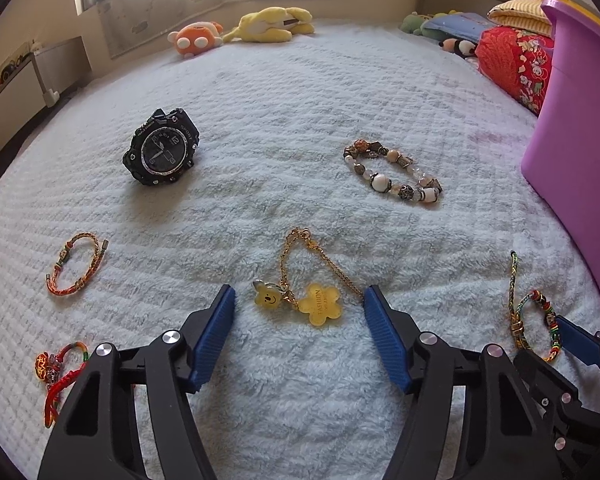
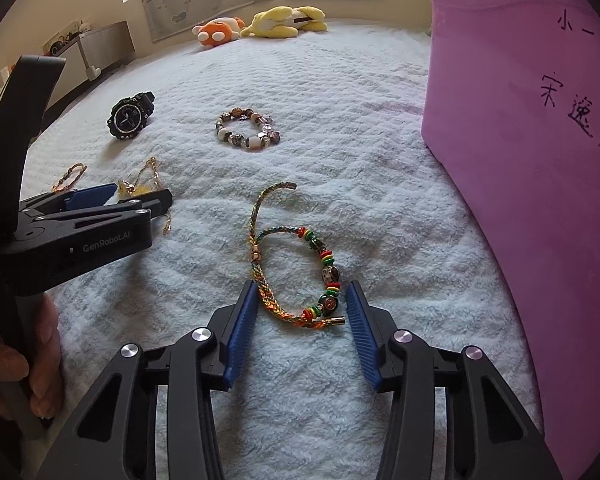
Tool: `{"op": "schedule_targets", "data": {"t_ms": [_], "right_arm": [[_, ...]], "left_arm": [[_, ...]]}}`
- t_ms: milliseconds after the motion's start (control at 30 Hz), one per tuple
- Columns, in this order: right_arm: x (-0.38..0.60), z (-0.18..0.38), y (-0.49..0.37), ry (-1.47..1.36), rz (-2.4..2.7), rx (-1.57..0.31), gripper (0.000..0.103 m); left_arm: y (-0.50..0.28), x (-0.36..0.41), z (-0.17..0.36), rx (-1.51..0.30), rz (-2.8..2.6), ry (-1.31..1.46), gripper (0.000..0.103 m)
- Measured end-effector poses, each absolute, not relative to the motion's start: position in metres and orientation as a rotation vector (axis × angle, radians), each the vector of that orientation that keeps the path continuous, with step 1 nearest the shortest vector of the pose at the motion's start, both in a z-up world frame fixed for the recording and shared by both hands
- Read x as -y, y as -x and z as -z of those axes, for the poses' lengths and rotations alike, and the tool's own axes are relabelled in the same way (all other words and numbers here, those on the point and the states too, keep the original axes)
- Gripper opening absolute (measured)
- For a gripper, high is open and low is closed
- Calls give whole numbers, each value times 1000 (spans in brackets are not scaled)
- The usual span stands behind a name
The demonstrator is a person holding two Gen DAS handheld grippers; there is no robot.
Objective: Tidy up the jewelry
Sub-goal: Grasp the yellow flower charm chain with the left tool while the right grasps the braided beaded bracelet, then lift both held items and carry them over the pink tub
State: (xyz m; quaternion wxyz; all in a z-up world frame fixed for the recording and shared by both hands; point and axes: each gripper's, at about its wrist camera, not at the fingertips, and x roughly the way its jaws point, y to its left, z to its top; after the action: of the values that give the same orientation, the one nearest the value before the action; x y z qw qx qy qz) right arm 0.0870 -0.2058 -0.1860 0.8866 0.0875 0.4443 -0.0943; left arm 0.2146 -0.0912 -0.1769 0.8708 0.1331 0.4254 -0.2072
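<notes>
**A:** What does the left wrist camera show?

**B:** The left gripper [image 1: 299, 300] is released, its ribbed blue pads spread wide over a fluffy white blanket [image 1: 300, 100]. Between the tips lies a thin gold chain [image 1: 300, 258] carrying a translucent yellow flower tag [image 1: 320, 305] and a small yellow bear charm [image 1: 267, 295]. The chain's right strand runs up to the right pad; I cannot tell if it touches.

**A:** And farther out?

**B:** A chunky black sport watch [image 1: 161, 147] rests tilted on its strap at upper left. To the right, a bracelet of round cream and dark metal beads [image 1: 394, 172] forms a closed oval. A woven orange cord bracelet [image 1: 76, 264] lies open at far left, and a red knotted cord with a gold charm [image 1: 54, 368] sits partly behind the gripper body. A smooth purple bin [image 1: 576, 152] stands at the right edge. Plush toys [image 1: 242, 30] line the far side.

**A:** The right wrist camera?

**B:** The right gripper [image 2: 302, 300] is also released, jaws apart and empty. A braided multicolour cord bracelet [image 2: 292, 264], strung with red, yellow and green rings and darker beads, lies on the blanket, its near end between the pads; the braid sits just beside the left pad. Its metal-capped far end curls away. The purple bin's wall, with handwritten black characters, fills the right side. The person's left hand [image 2: 24, 360] grips the other tool's handle at left.
</notes>
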Motion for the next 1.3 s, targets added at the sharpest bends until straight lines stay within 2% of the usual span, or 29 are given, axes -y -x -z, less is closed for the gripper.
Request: {"op": "schedule_targets", "data": {"t_ms": [33, 100, 133, 167, 200, 333, 367, 1300], "right_arm": [[206, 186, -87, -182, 195, -923, 43], [207, 185, -86, -189, 192, -921, 38], [208, 184, -86, -195, 193, -920, 33], [210, 183, -85, -202, 194, -918, 19], [211, 183, -85, -207, 193, -919, 16], [211, 183, -84, -217, 183, -918, 12], [211, 183, -83, -220, 180, -917, 10], [203, 168, -70, -236, 113, -897, 9]], "left_arm": [[-213, 92, 177, -885, 433, -284, 61], [-210, 94, 176, -869, 431, -299, 51], [-208, 95, 175, -863, 439, -304, 45], [-207, 97, 175, -856, 445, -312, 39], [-205, 98, 175, -848, 444, -322, 35], [-205, 97, 173, -843, 448, -320, 30], [-205, 96, 173, -845, 452, -311, 18], [-198, 83, 167, -863, 491, -264, 19]]}}
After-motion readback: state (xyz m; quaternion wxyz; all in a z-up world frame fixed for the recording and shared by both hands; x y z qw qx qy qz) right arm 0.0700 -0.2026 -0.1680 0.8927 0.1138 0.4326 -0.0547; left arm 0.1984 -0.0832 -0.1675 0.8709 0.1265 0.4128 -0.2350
